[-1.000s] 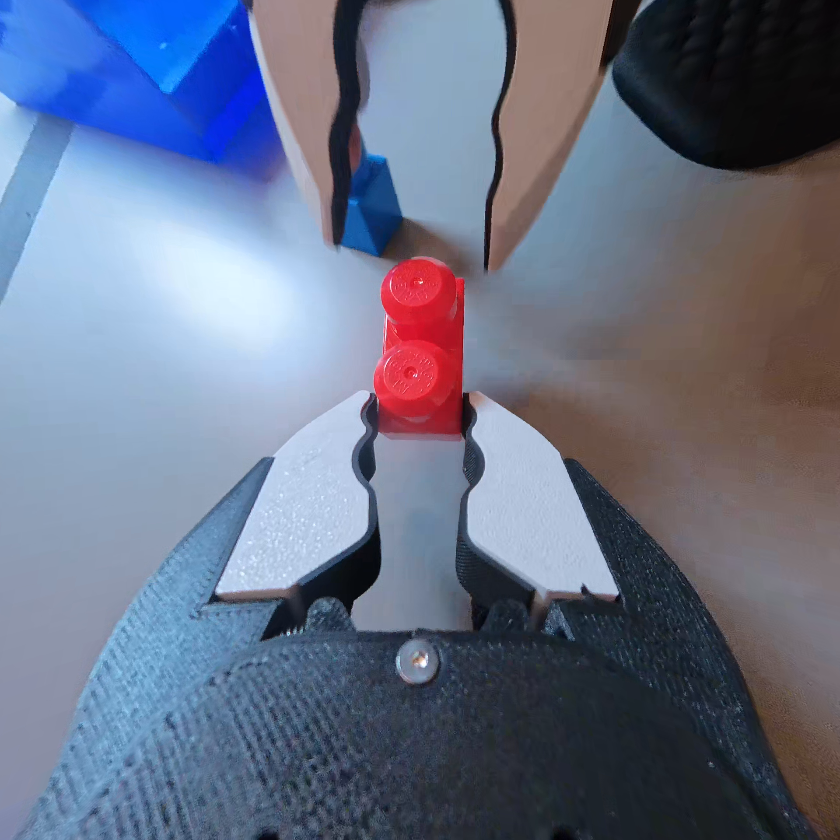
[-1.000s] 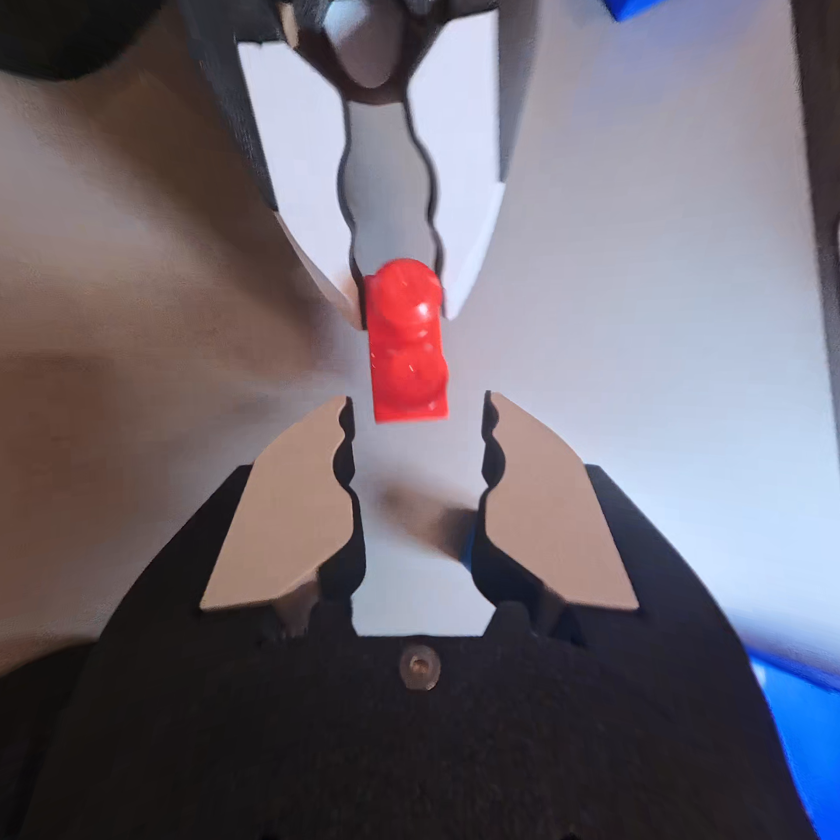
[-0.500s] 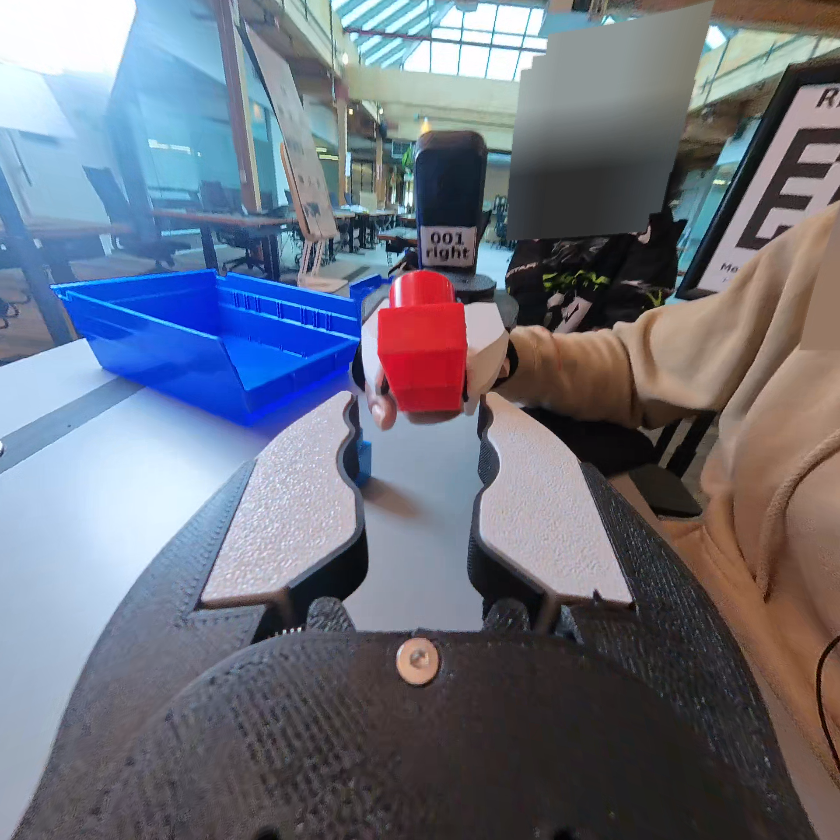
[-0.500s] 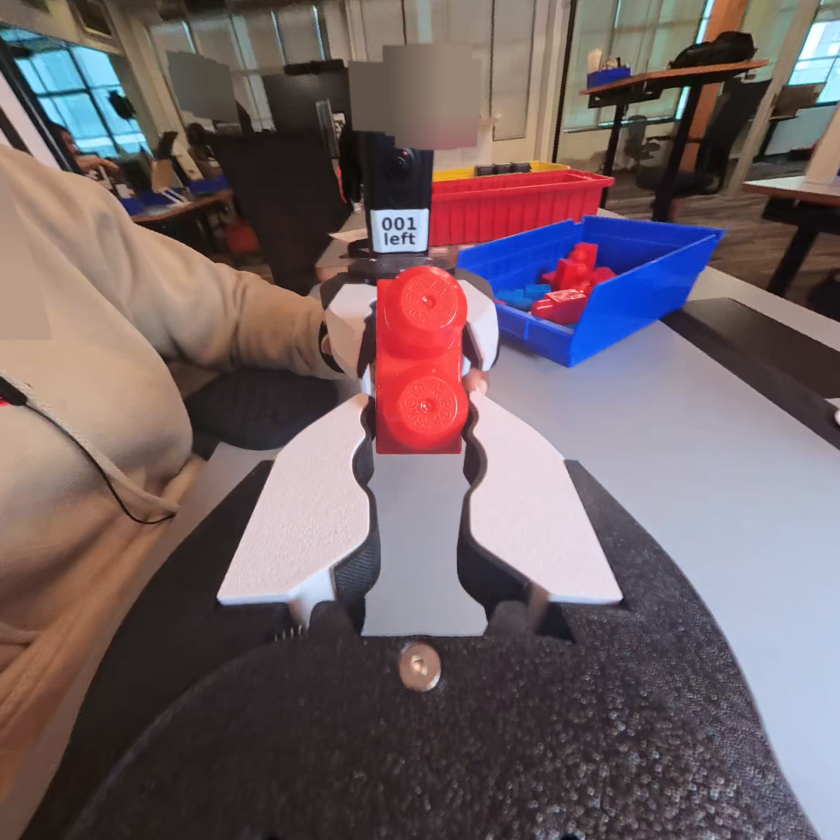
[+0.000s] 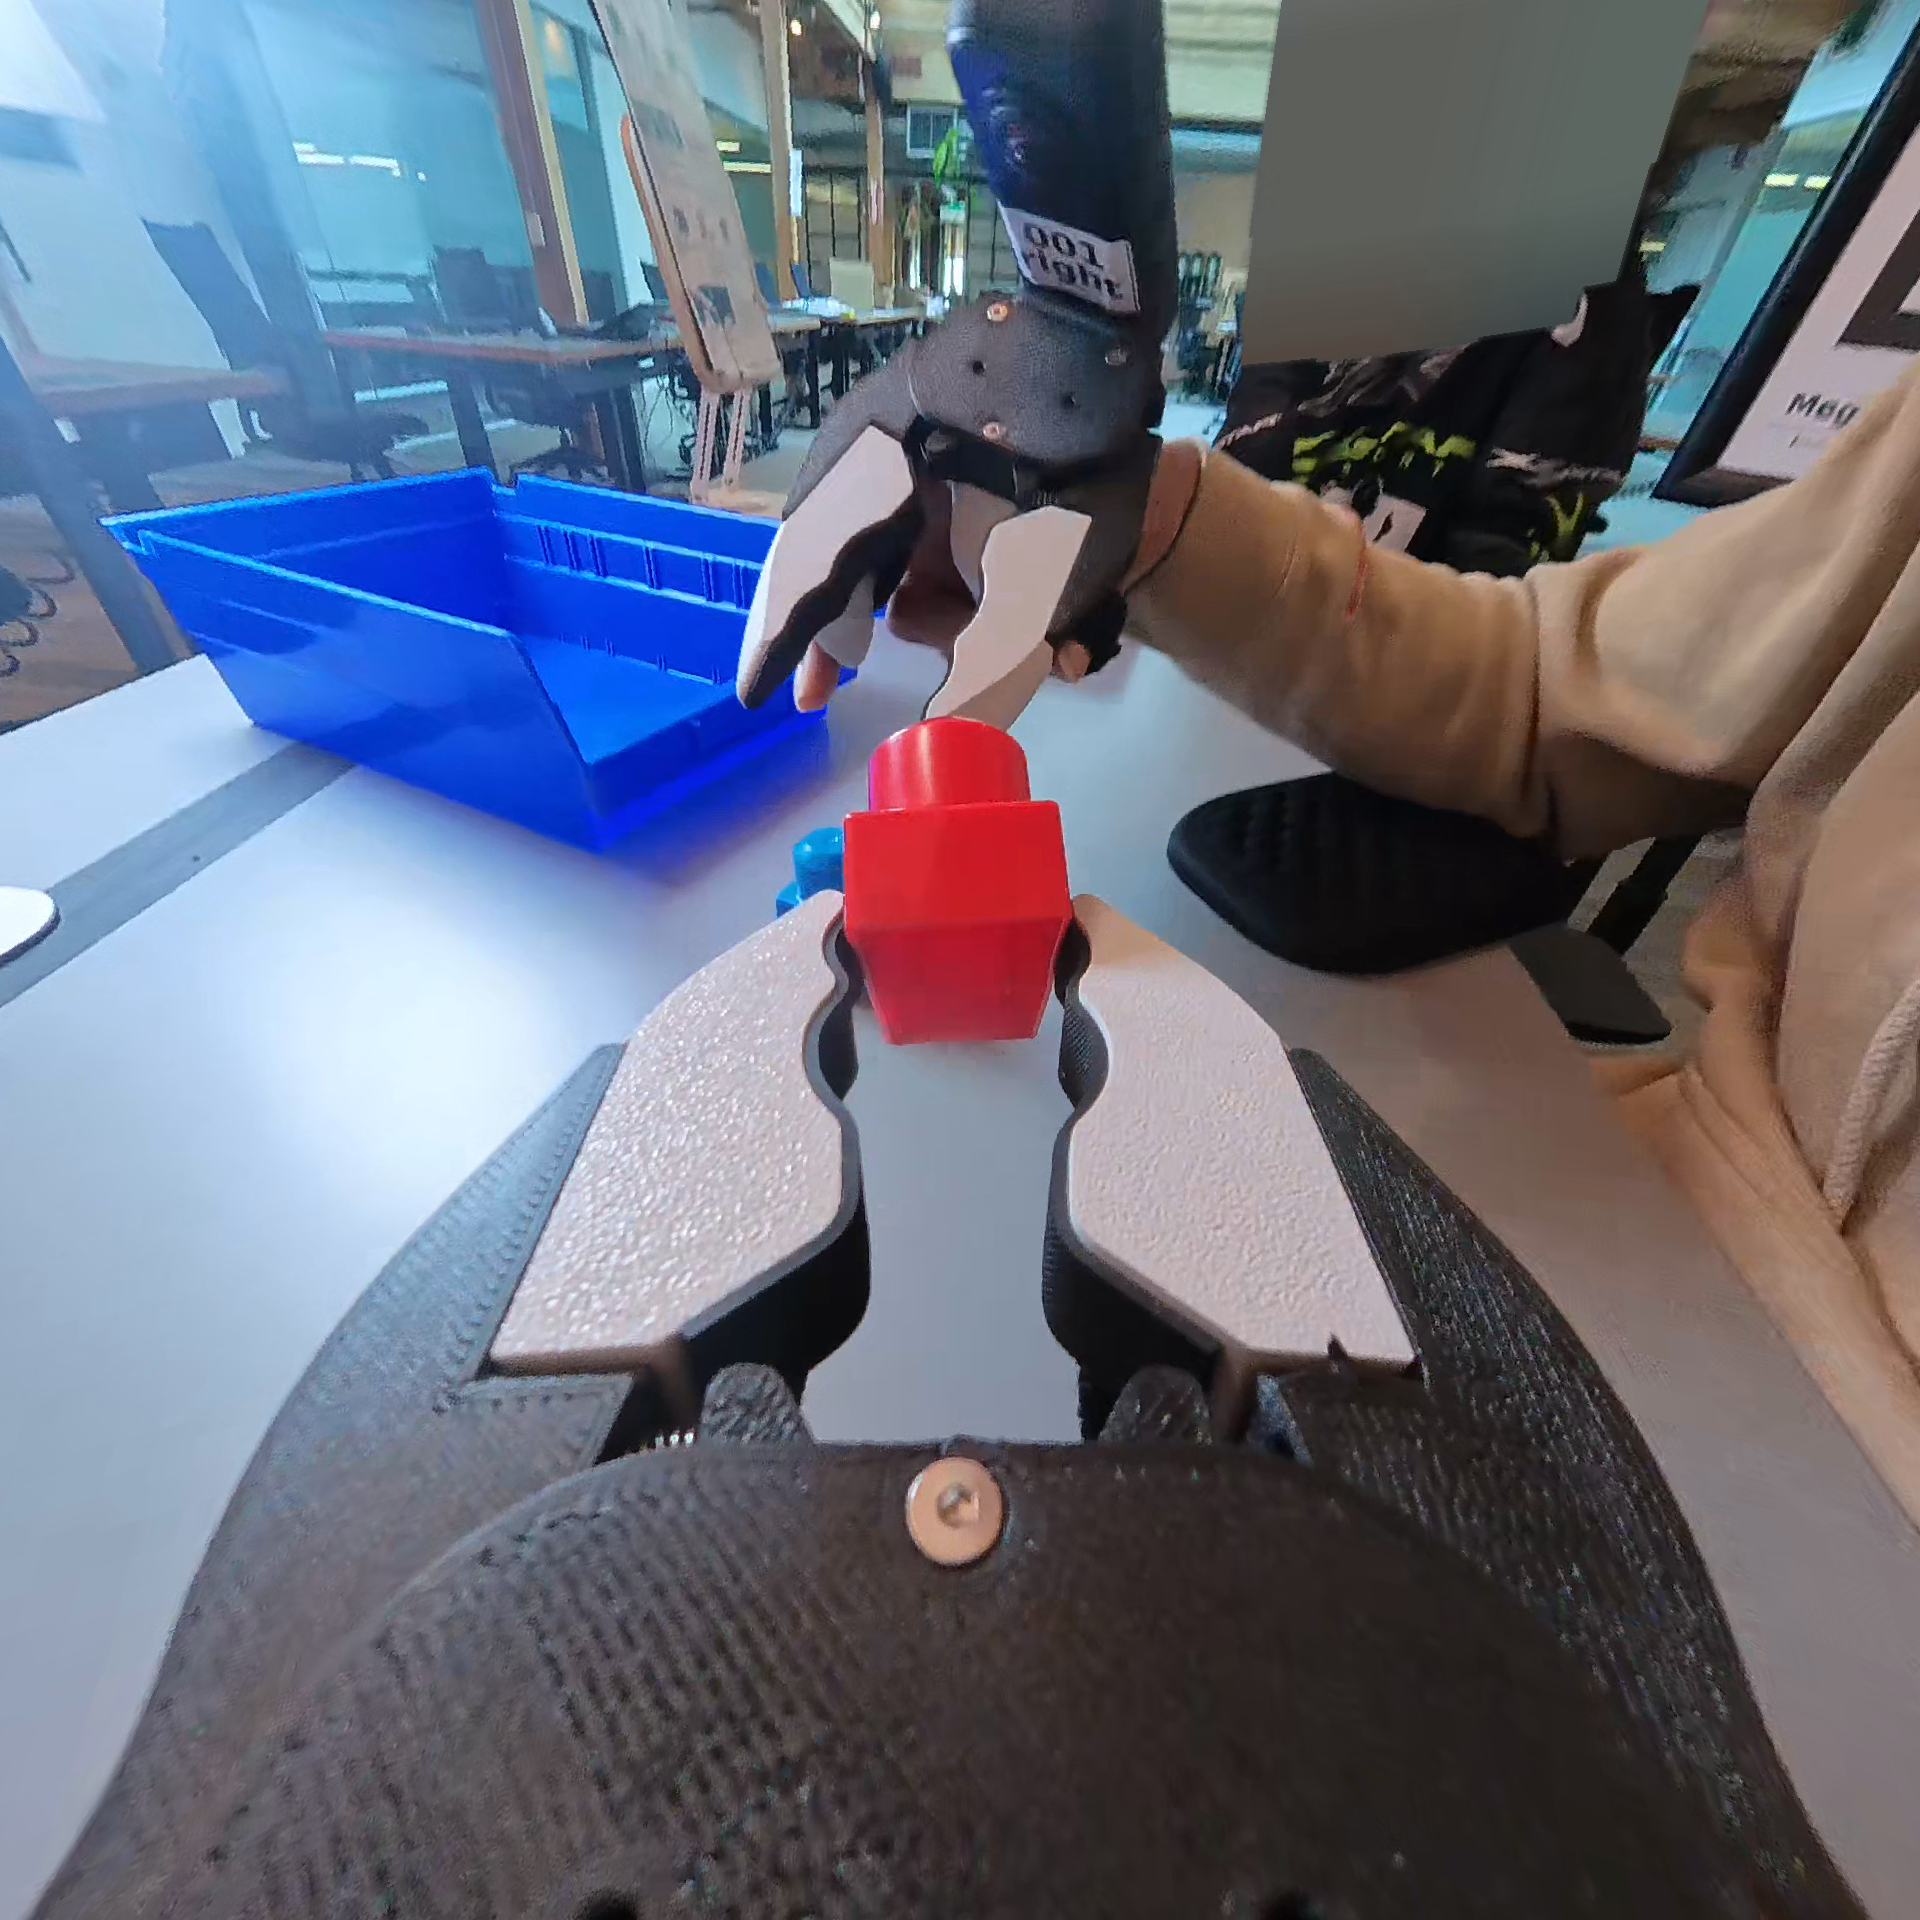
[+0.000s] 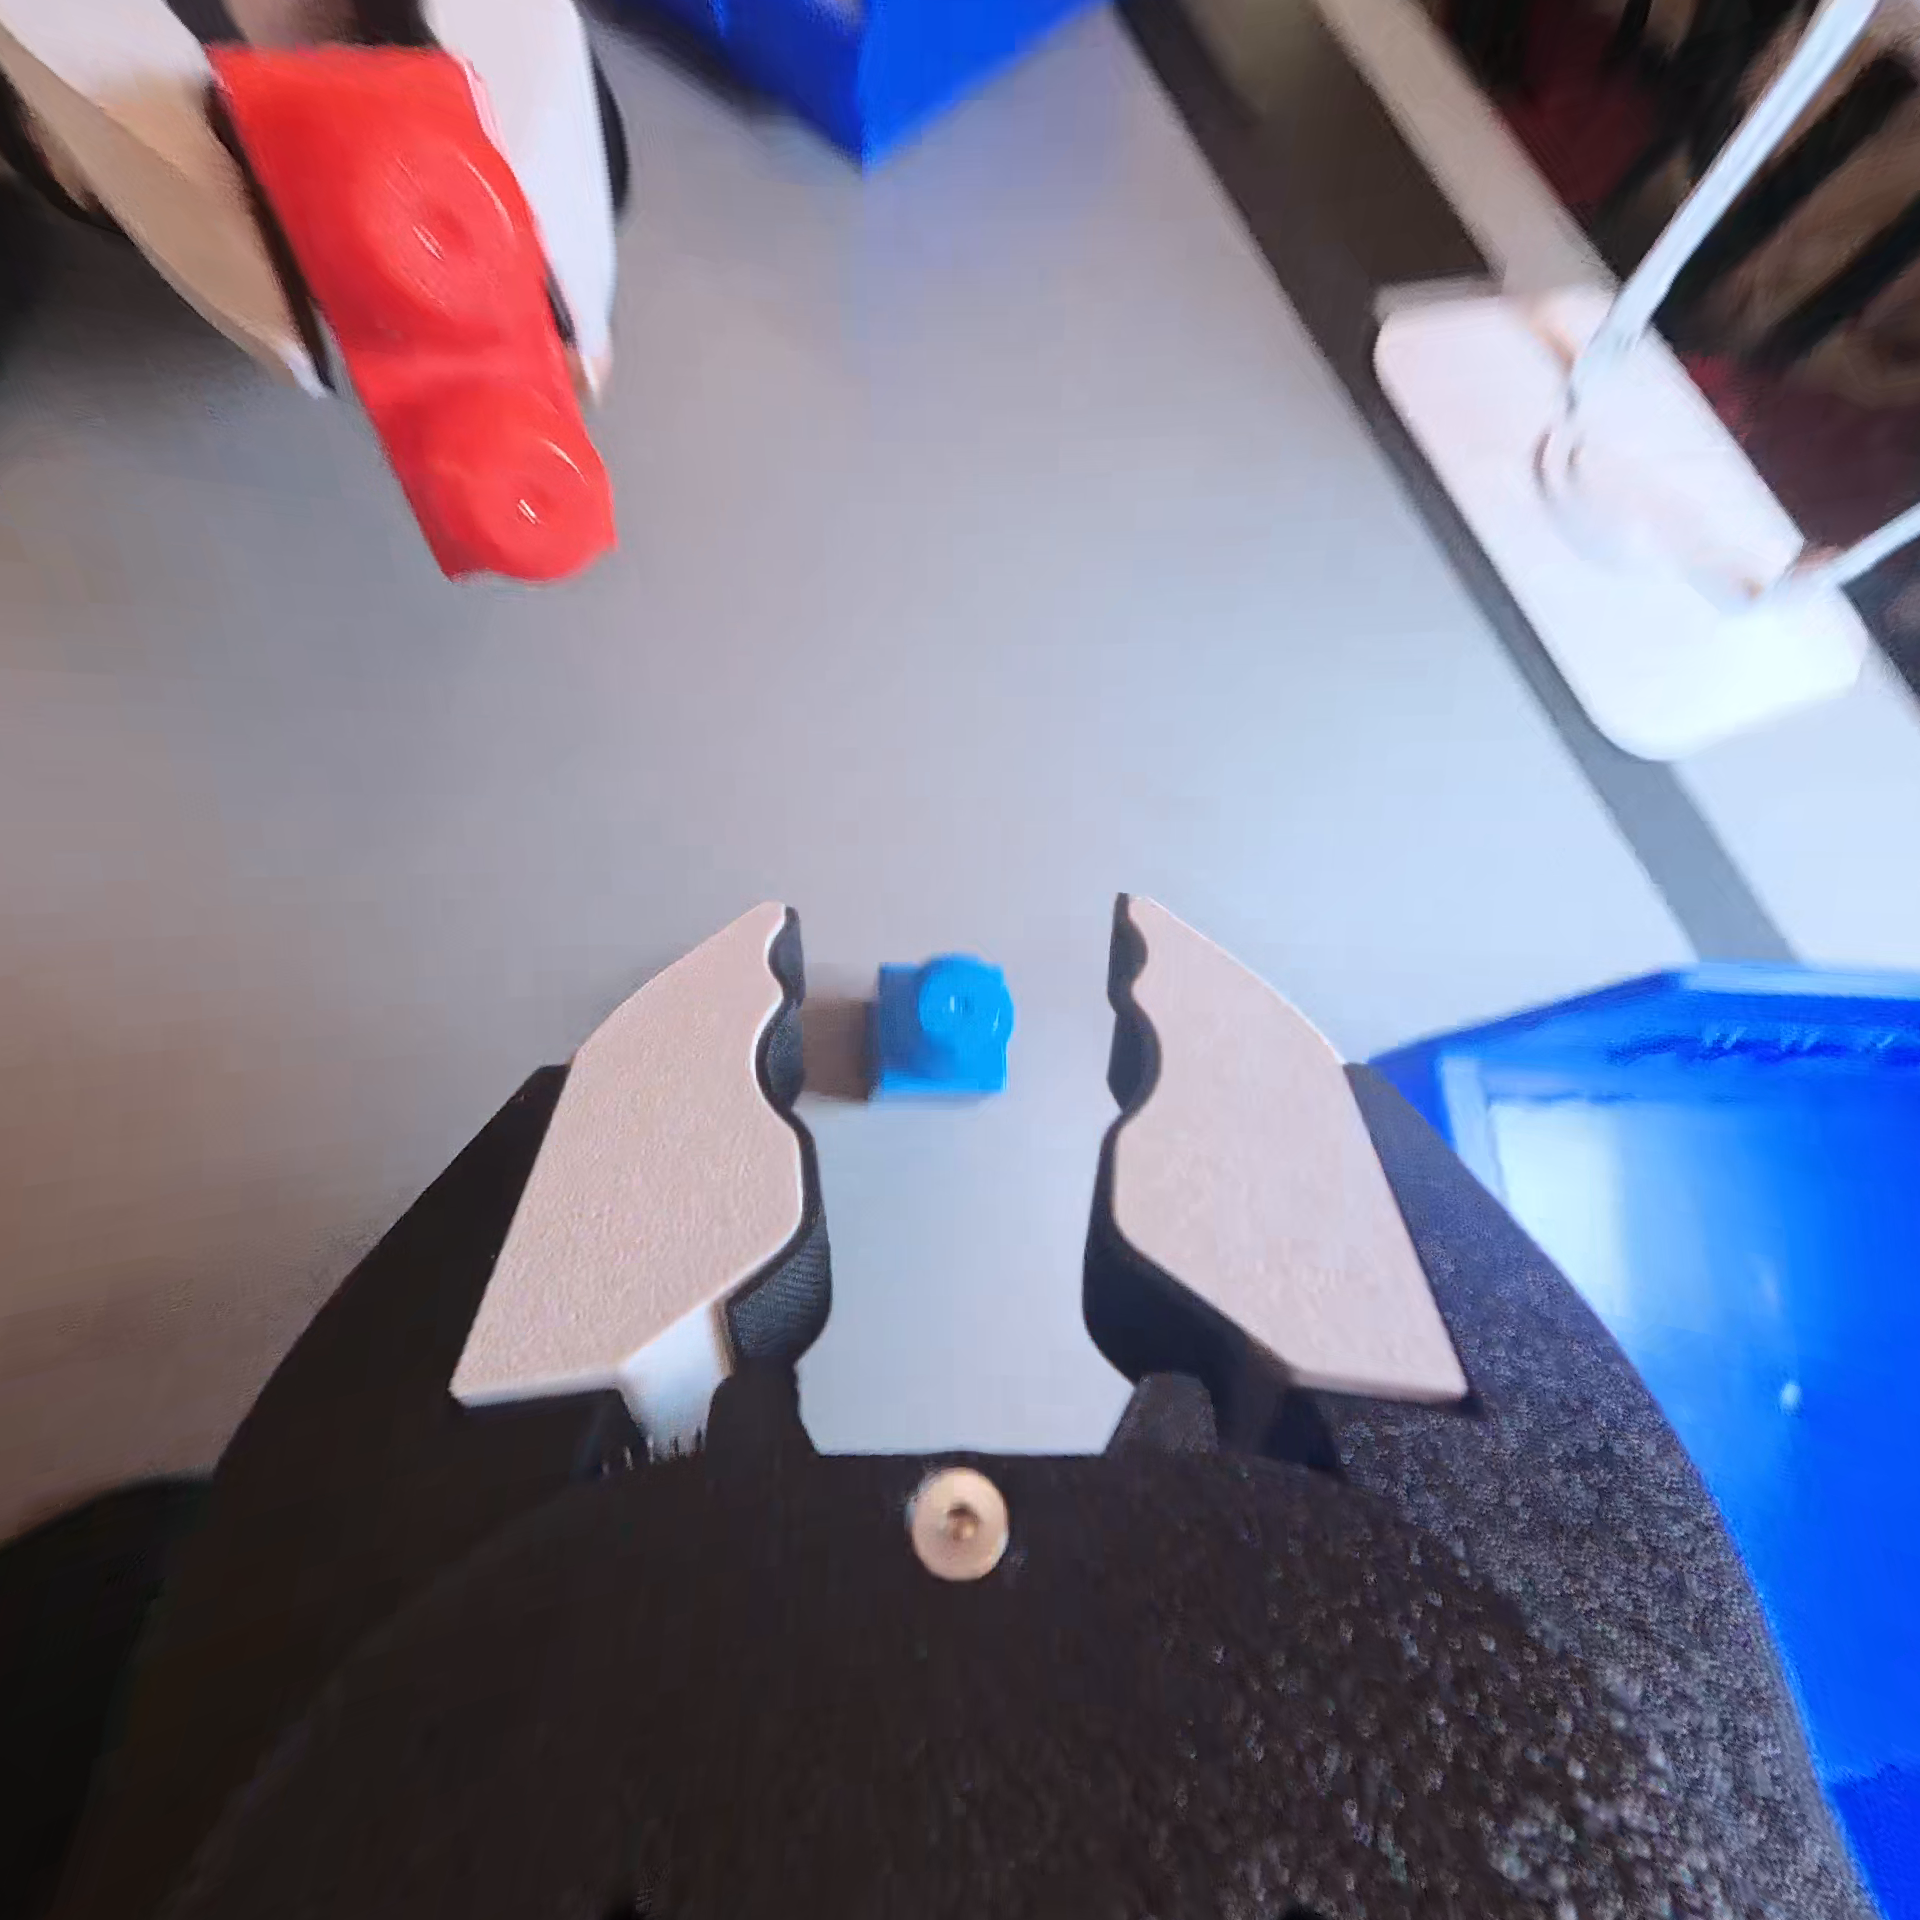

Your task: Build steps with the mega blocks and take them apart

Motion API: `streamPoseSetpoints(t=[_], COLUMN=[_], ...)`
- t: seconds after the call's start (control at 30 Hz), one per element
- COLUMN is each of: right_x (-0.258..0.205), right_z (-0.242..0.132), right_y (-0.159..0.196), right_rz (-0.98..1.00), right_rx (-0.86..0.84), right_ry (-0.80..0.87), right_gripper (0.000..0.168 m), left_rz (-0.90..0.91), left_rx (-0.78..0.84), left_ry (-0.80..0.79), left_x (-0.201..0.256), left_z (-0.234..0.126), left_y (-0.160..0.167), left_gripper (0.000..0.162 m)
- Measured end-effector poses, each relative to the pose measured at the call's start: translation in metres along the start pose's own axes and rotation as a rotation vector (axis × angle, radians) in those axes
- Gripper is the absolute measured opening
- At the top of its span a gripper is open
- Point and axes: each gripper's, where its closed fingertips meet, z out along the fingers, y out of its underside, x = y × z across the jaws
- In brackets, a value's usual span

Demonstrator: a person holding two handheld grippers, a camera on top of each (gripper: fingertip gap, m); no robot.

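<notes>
Left claw (image 5: 956,935), seen from its own camera, closed on the lower body of a red block (image 5: 956,914), which stands stud-up between the tips, clear of the pale grey bench (image 5: 312,1039). Just beyond the left tip a small blue block (image 5: 816,868) lies on the bench, mostly hidden by the red one. Farther ahead and to the left sits an empty blue bin (image 5: 436,665); a dark strip crosses the bench beside it. Directly ahead and above, the right claw (image 5: 873,675) hangs tips-down with its fingers spread, holding nothing, carried by a hand in a beige sleeve (image 5: 1455,644). A black chair seat (image 5: 1351,883) lies off the bench edge to the right. Behind is an open office hall with desks, chairs, glass partitions and a leaning board. From the right claw's camera, the spread tips (image 6: 951,935) bracket the blue block, which rests on the bench between them, touching neither; the red block appears up and to the left, blurred, and a white stand base (image 6: 1558,499) lies ahead to the right.
</notes>
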Motion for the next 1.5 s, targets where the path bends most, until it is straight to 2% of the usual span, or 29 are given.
streamPoseSetpoints(t=[0.13,0.17,0.2,0.3,0.37,0.47,0.53,0.57,0.63,0.77,0.83,1.03,1.17,1.27,1.37,1.43,1.5], right_x=[0.000,0.001,0.002,-0.005,-0.009,-0.014,-0.020,-0.025,-0.040,-0.069,-0.079,-0.088,-0.090,-0.086,-0.080,-0.075,-0.073], right_z=[0.021,0.029,0.036,0.041,0.028,-0.020,-0.049,-0.054,-0.044,-0.012,0.003,0.016,0.021,0.016,0.009,0.003,0.000], right_y=[0.044,0.051,0.059,0.055,0.019,-0.061,-0.093,-0.100,-0.099,-0.089,-0.083,-0.076,-0.070,-0.074,-0.077,-0.075,-0.073], right_rz=[0.035,0.040,0.049,0.083,0.095,0.163,0.241,0.260,0.262,0.185,0.133,0.134,0.137,0.141,0.119,0.114,0.111], right_rx=[-0.210,-0.248,-0.287,-0.259,-0.048,0.472,0.737,0.802,0.786,0.653,0.581,0.522,0.482,0.493,0.501,0.509,0.517], right_ry=[-0.022,-0.024,-0.023,-0.085,-0.117,-0.176,-0.262,-0.309,-0.398,-0.452,-0.435,-0.444,-0.450,-0.434,-0.392,-0.382,-0.378], right_gripper=[0.064,0.059,0.039,0.036,0.036,0.036,0.036,0.036,0.036,0.036,0.036,0.036,0.036,0.036,0.045,0.043,0.033], left_rz=[0.010,0.012,0.010,0.006,0.004,-0.013,-0.023,-0.022,-0.018,-0.035,-0.053,-0.111,-0.112,-0.107,-0.084,-0.064,-0.064], left_rx=[-0.057,-0.069,-0.079,-0.103,-0.104,-0.074,-0.034,-0.017,0.008,-0.003,-0.010,-0.066,-0.100,-0.080,-0.053,-0.062,-0.070], left_ry=[0.003,0.006,0.009,0.008,0.010,0.021,0.041,0.048,0.049,0.088,0.092,0.124,0.125,0.117,0.111,0.089,0.084], left_x=[0.000,0.000,0.000,0.001,0.001,0.002,0.006,0.009,0.011,0.019,0.020,0.023,0.023,0.021,0.022,0.019,0.017], left_z=[0.006,0.007,0.008,0.009,0.009,0.010,0.010,0.010,0.008,0.006,0.006,0.003,0.004,0.005,0.005,0.003,0.002], left_y=[0.014,0.016,0.020,0.028,0.031,0.027,0.020,0.016,0.010,0.009,0.009,0.019,0.028,0.022,0.015,0.018,0.022], left_gripper=[0.036,0.036,0.036,0.036,0.036,0.036,0.036,0.036,0.036,0.036,0.036,0.035,0.035,0.035,0.036,0.036,0.036])
